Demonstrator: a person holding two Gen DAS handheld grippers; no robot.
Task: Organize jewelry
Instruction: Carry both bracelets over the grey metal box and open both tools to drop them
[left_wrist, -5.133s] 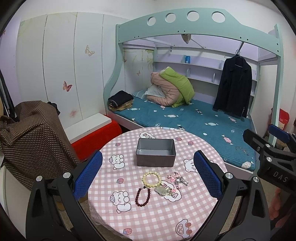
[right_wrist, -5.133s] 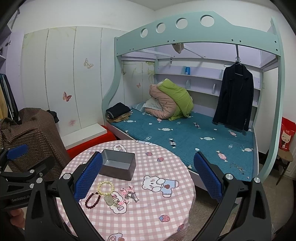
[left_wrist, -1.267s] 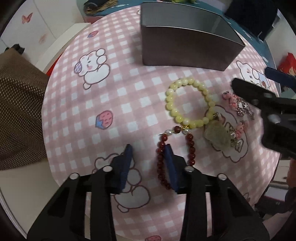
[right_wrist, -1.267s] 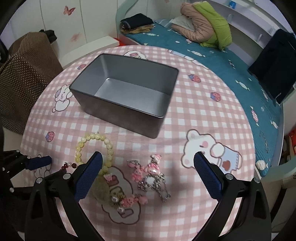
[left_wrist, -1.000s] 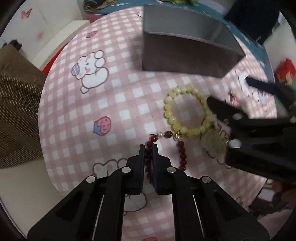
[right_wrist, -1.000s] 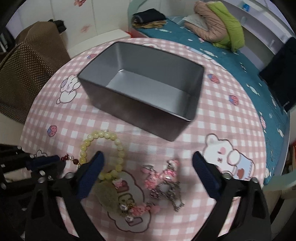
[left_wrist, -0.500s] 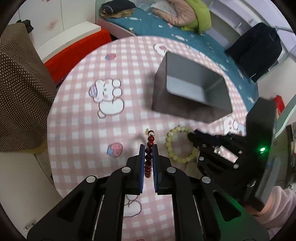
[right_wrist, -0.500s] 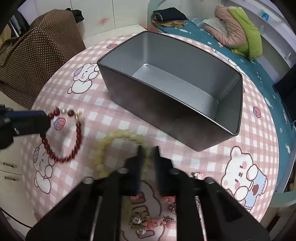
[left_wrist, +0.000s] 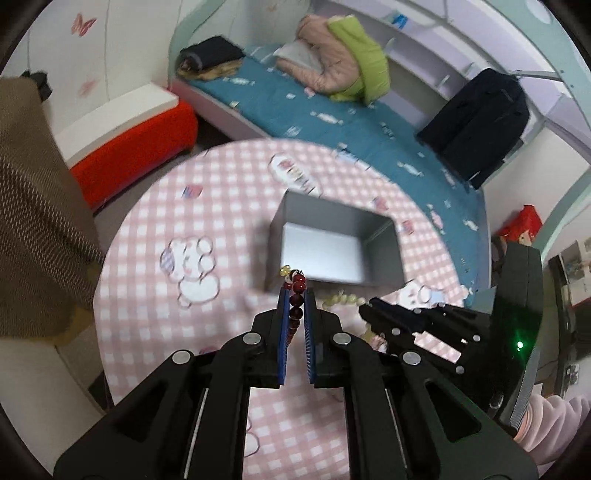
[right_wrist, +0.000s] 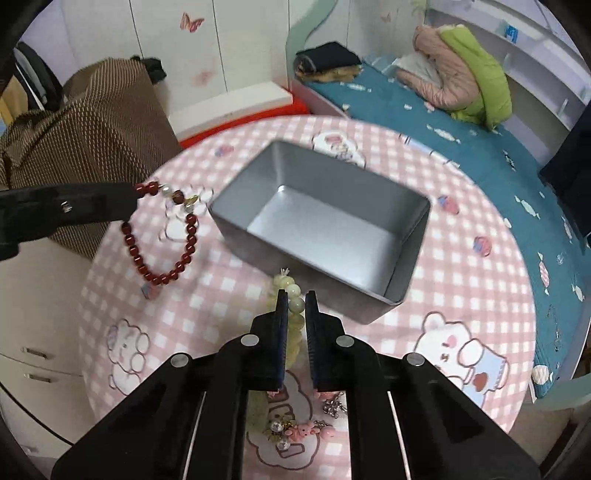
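My left gripper (left_wrist: 295, 295) is shut on a dark red bead bracelet (left_wrist: 296, 295) and holds it in the air, left of and above the open grey tin box (left_wrist: 332, 245). In the right wrist view the bracelet (right_wrist: 162, 243) hangs as a loop from the left gripper's fingertips (right_wrist: 125, 197), beside the box (right_wrist: 321, 225). My right gripper (right_wrist: 295, 299) is shut on a pale yellow bead bracelet (right_wrist: 293, 304) just in front of the box's near wall. The box is empty.
The round table has a pink checked cloth (right_wrist: 461, 288). Pink charms and a chain (right_wrist: 306, 439) lie near my right gripper's base. A brown dotted cover (right_wrist: 92, 122) is at the left, a bed (right_wrist: 424, 110) behind the table.
My left gripper has lifted the red bracelet higher and moved it toward the box. My right gripper has closed on the yellow bracelet and raised it a little toward the box.
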